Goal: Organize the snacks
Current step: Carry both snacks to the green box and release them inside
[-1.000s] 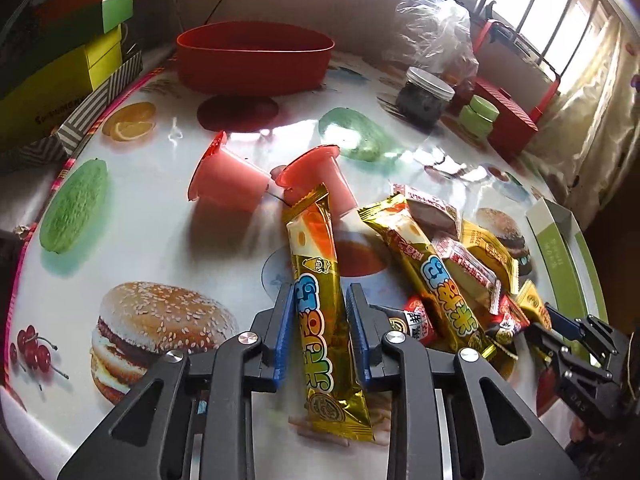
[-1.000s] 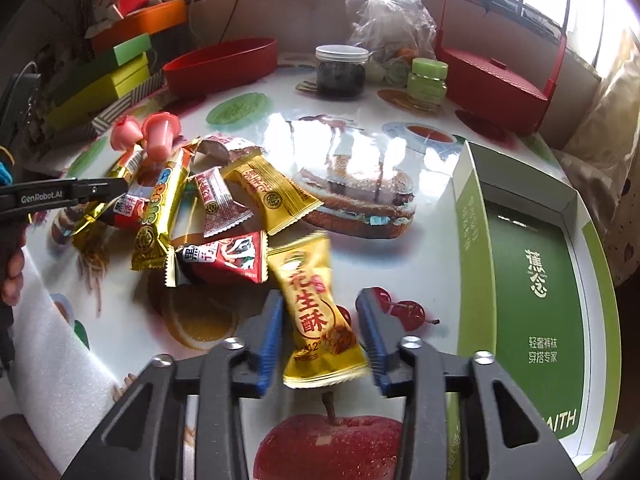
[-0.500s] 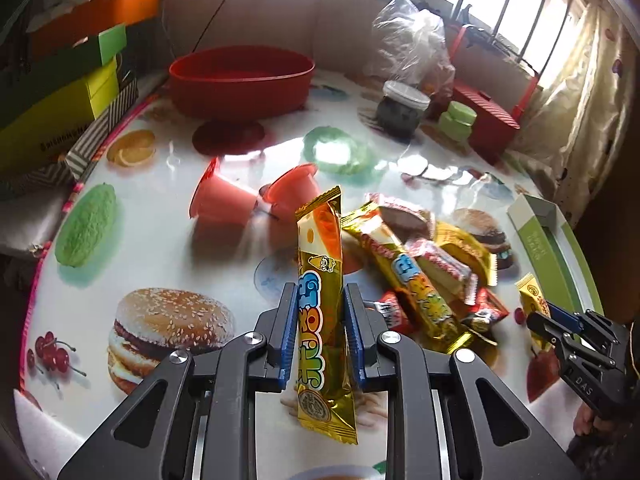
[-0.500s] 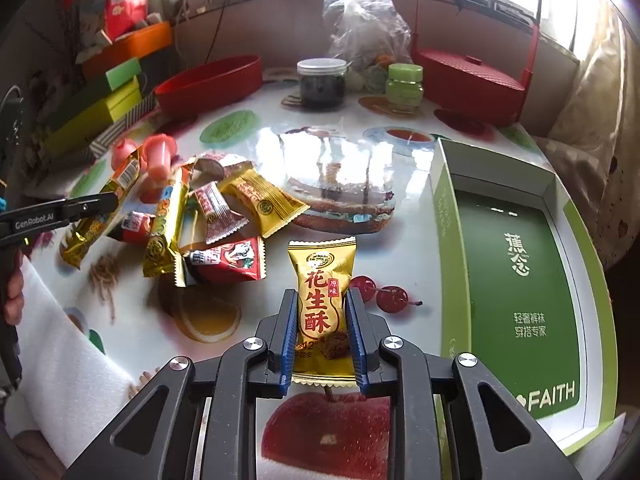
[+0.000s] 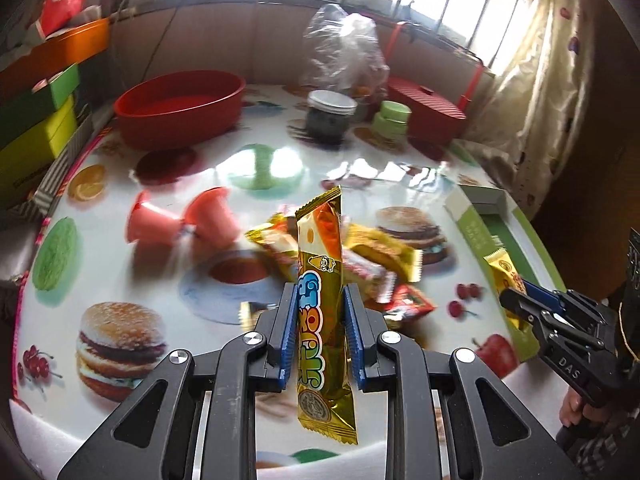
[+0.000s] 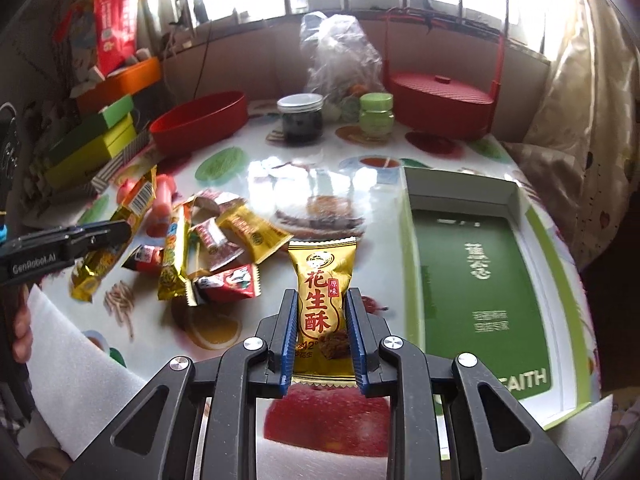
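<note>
Now the left gripper (image 5: 319,334) has its blue-padded jaws clenched on a long gold snack stick (image 5: 323,304), which stands upright between them, clear of the surface (image 5: 116,280), its top end above the loose pile of wrapped snacks (image 5: 372,264). Meanwhile the right gripper (image 6: 322,336) has its jaws clamped on a gold peanut-crisp candy packet (image 6: 323,304), red characters facing the camera, also held upright above the printed surface (image 6: 224,332). From the right wrist view, the open green-lined box (image 6: 480,280) lies just to the right of the held packet, while the snack pile (image 6: 212,252) lies to its left, beside the left gripper (image 6: 120,230) reaching in from the edge. Two pink jelly cups (image 5: 180,226) lie tipped on their sides just left of the pile. Farther back stand a red oval bowl (image 5: 180,108), a dark jar with a white lid (image 5: 330,118), a small green jar (image 5: 392,118), and a red lidded basket (image 5: 428,108).
</note>
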`<state>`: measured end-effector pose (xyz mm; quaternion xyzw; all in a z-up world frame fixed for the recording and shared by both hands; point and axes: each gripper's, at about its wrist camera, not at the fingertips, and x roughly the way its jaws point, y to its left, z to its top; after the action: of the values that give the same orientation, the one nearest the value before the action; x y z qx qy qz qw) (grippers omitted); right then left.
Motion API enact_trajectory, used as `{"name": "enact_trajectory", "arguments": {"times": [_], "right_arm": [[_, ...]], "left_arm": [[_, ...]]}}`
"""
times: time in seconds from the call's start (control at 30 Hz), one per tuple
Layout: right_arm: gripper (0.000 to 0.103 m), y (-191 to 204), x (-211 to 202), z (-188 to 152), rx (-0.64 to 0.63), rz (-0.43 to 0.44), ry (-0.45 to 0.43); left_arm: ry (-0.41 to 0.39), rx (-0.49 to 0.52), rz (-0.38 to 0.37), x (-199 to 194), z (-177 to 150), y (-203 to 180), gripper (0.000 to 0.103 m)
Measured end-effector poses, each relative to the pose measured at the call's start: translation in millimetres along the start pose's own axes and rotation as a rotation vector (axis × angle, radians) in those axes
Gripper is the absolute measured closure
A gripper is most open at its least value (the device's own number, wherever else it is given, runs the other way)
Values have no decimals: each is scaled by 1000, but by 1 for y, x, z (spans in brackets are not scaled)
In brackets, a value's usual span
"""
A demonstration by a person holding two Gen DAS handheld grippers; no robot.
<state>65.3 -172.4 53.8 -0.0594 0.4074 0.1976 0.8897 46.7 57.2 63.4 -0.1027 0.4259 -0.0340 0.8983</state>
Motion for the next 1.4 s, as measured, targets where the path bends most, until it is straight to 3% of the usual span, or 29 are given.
{"name": "enact_trajectory", "arguments": {"times": [0.8,1.4], "right_arm": [[81,-94,-40,-11,189,-186,-42],[80,-145,-20,-31,285,-251,22]], "left_arm": [[47,229,-230,34,10,-153,79],[178,284,-306,90,13,-225,79]]}}
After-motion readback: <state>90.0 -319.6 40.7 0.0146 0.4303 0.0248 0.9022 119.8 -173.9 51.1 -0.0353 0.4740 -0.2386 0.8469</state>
